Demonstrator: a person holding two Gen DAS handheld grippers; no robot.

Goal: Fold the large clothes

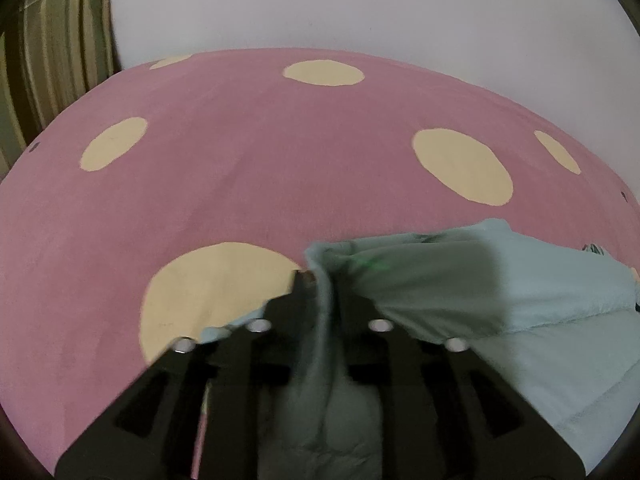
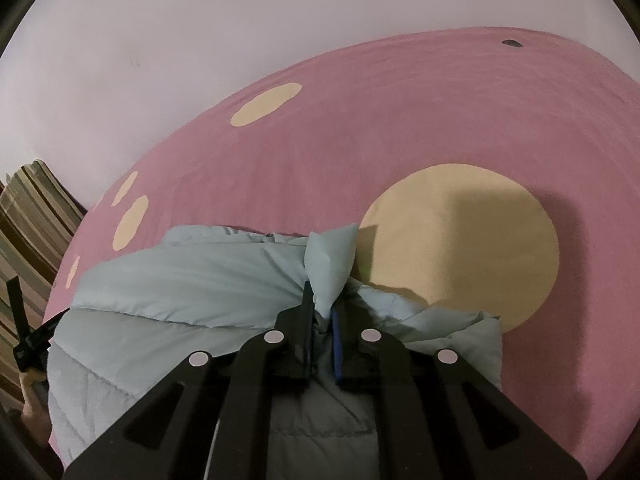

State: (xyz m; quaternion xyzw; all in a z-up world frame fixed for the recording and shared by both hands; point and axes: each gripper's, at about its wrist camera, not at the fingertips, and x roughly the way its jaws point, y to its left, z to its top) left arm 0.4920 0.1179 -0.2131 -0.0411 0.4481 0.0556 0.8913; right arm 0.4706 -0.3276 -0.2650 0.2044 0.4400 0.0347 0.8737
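Right gripper (image 2: 325, 300) is clamped on the pale blue jacket (image 2: 168, 280); only its view shows this; left gripper (image 1: 319, 280) stands parted around a jacket fold

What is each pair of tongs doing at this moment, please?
Left tongs: partly open, light blue jacket fabric between the fingers, no firm grip.
Right tongs: closed on a jacket fold.

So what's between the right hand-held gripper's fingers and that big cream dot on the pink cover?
In the right wrist view, a pinched corner of the pale blue jacket, reaching right up to the cream dot.
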